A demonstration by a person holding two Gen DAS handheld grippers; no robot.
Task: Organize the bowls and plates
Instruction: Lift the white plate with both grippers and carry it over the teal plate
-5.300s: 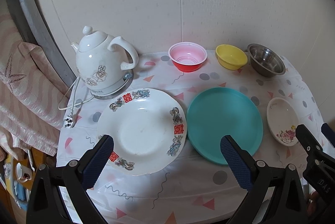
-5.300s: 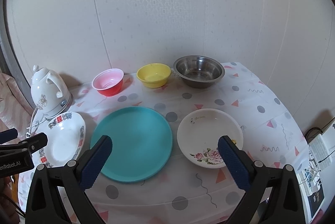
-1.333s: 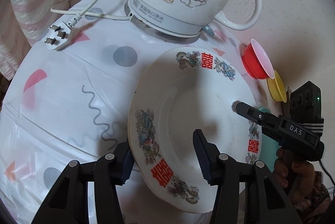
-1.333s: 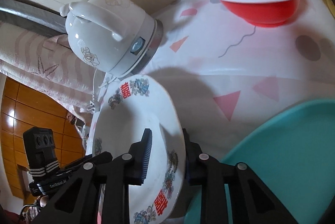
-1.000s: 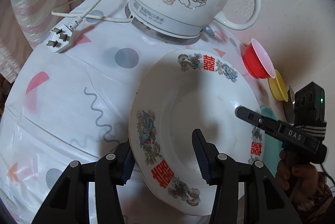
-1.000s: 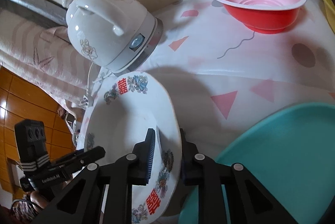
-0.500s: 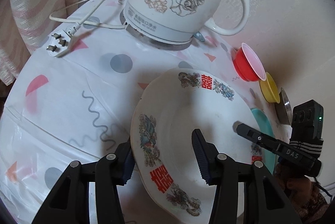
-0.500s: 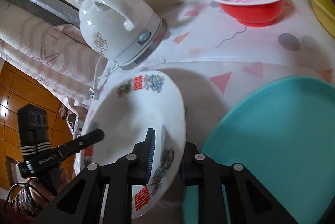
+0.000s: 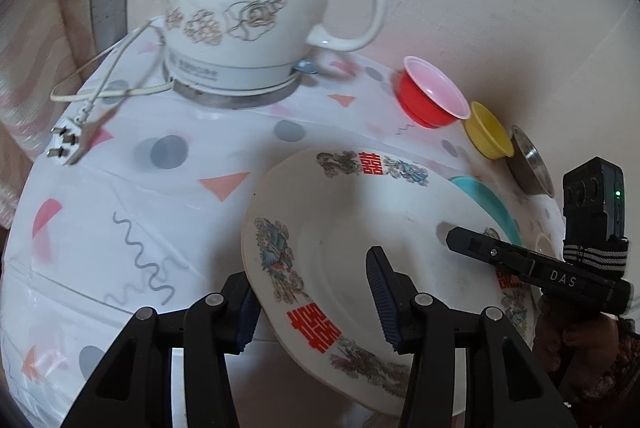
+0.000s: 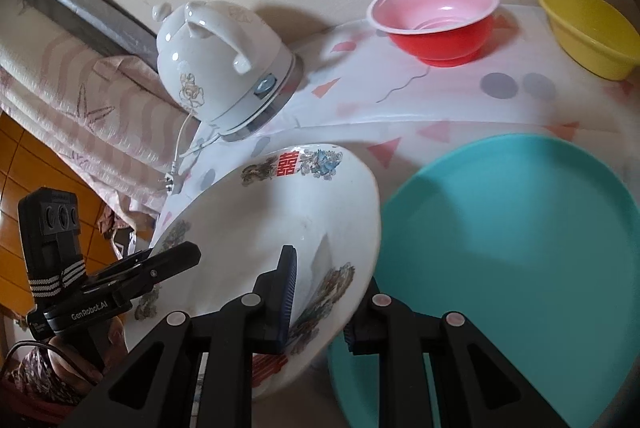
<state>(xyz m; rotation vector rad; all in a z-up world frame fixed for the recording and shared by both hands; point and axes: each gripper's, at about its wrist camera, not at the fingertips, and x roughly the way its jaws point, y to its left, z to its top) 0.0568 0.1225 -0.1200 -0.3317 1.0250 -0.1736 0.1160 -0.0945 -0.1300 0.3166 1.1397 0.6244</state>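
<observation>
Fingers of both grippers clamp the white plate (image 9: 360,228): the left gripper (image 9: 316,292) pinches its near rim, one pad under and one inside, and the right gripper (image 10: 320,292) grips the opposite rim. This plate hangs tilted above the tablecloth (image 9: 132,195), its far edge overlapping the teal plate (image 10: 500,248). Behind stand the kettle (image 9: 256,11), then the red bowl (image 10: 436,19), yellow bowl (image 10: 592,27) and steel bowl (image 9: 530,167).

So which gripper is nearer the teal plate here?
Right. The right gripper clamps the white patterned plate on the rim beside the teal plate, one finger over its edge. The left gripper grips the opposite rim.
</observation>
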